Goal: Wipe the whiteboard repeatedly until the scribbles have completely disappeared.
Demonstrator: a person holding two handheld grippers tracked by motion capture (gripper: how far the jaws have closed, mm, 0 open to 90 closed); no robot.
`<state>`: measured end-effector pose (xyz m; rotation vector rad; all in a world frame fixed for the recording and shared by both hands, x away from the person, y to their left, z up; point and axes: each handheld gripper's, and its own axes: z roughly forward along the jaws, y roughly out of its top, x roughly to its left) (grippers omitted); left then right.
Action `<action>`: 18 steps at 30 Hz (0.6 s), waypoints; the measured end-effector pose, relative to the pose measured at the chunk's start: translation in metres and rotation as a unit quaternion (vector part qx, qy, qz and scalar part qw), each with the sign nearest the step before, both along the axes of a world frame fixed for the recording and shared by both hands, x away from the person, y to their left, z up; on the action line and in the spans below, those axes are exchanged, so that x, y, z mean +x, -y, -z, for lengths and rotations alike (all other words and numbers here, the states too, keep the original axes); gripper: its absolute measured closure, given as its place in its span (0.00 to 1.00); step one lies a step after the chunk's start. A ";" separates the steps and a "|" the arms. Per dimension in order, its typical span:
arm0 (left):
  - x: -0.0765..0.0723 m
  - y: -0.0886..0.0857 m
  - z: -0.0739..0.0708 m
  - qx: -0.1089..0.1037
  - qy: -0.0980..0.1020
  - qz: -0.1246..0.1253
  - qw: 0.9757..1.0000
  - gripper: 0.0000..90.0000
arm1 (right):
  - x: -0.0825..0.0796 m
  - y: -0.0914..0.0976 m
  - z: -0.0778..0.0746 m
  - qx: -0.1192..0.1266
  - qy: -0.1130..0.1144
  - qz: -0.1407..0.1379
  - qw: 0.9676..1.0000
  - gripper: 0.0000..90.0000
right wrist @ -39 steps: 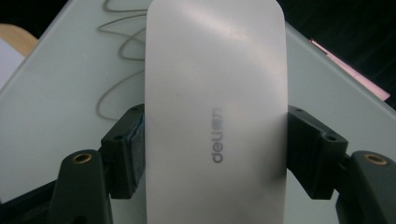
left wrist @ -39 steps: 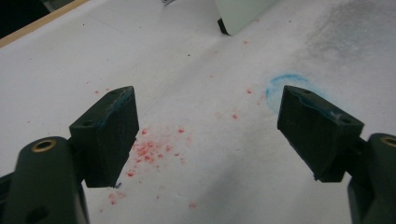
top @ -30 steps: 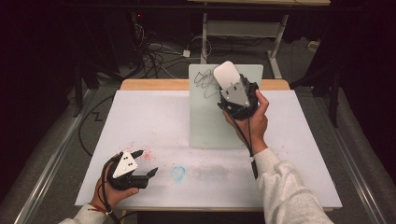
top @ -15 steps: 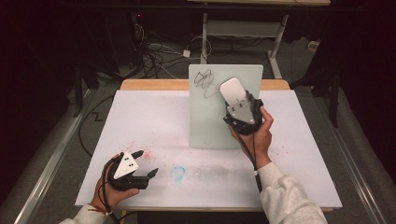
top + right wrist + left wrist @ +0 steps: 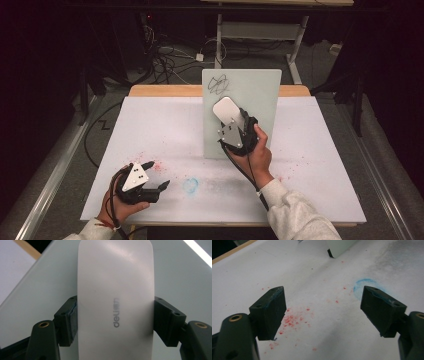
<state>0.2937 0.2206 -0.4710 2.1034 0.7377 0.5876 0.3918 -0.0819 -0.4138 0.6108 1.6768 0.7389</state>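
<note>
Your right gripper (image 5: 227,119) is clamped on a white eraser (image 5: 226,111), one jaw on each long side; in the right gripper view the eraser (image 5: 115,290) runs up btwn the black jaws w/ grey "deli" lettering on its face. From the high view the eraser sits over the pale green board (image 5: 260,92) that stands propped up at the far middle of the table (image 5: 320,150); can't tell if it's actually touching the board's surface. A black scribble (image 5: 218,85) sits near the board's top left corner, above the eraser & apart from it. Your right hand (image 5: 256,155) wraps the gripper body just in front of the board's lower edge. Your left gripper (image 5: 152,175) is near the front left of the table, jaws spread wide w/ nothing btwn them; in the left gripper view the left gripper (image 5: 322,305) hangs over the white tabletop, w/ red specks (image 5: 292,320) beside one jaw & a faint blue ring (image 5: 363,285) just beyond the other. The board's bottom corner (image 5: 338,246) shows at the top of that view. The two grippers are well apart. Cables (image 5: 165,55) lie on the floor past the table's far edge.
</note>
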 end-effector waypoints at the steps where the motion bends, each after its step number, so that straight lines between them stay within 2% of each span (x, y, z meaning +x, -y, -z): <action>1: 0.000 0.000 0.000 -0.001 0.000 0.000 1.000 0.22 | 0.000 0.000 0.000 0.000 0.000 0.000 1.000 0.34; 2: 0.000 -0.001 0.000 0.000 0.001 0.000 1.000 0.22 | 0.001 0.003 -0.003 -0.001 -0.009 -0.010 1.000 0.34; 5: 0.000 -0.001 -0.001 -0.002 0.001 -0.001 1.000 0.22 | 0.003 0.006 -0.009 -0.004 -0.007 -0.012 1.000 0.34; 6: 0.000 0.000 -0.001 -0.002 0.001 -0.001 1.000 0.22 | 0.008 0.014 -0.021 0.012 0.002 0.002 1.000 0.34; 7: 0.000 0.000 -0.001 -0.002 0.002 -0.001 1.000 0.22 | 0.008 0.014 -0.021 0.012 0.002 0.002 1.000 0.34; 8: 0.000 -0.001 -0.001 -0.003 0.002 -0.001 1.000 0.22 | 0.013 0.023 -0.033 0.047 0.005 0.017 0.999 0.34; 11: 0.000 -0.001 -0.001 -0.004 0.001 0.000 1.000 0.22 | 0.015 0.028 -0.039 0.068 0.005 0.026 0.997 0.35; 12: 0.000 -0.001 -0.001 -0.005 0.001 0.000 1.000 0.22 | 0.014 0.025 -0.037 0.062 0.011 0.033 0.997 0.35; 14: 0.000 -0.001 -0.001 -0.005 0.001 0.001 1.000 0.22 | 0.010 0.015 -0.027 0.053 0.000 0.020 0.998 0.34; 15: 0.000 -0.001 -0.001 -0.004 0.002 0.001 1.000 0.22 | 0.008 0.009 -0.022 0.040 -0.001 0.016 0.999 0.34; 16: 0.000 -0.001 -0.001 -0.004 0.002 0.001 1.000 0.22 | 0.008 0.009 -0.022 0.040 -0.001 0.016 0.999 0.34; 17: 0.000 -0.001 -0.001 -0.004 0.002 0.002 1.000 0.22 | 0.001 -0.008 -0.004 -0.005 -0.009 -0.006 1.000 0.34; 18: 0.000 -0.001 -0.001 -0.003 0.003 0.002 1.000 0.22 | -0.002 -0.014 0.003 -0.019 -0.009 -0.011 1.000 0.34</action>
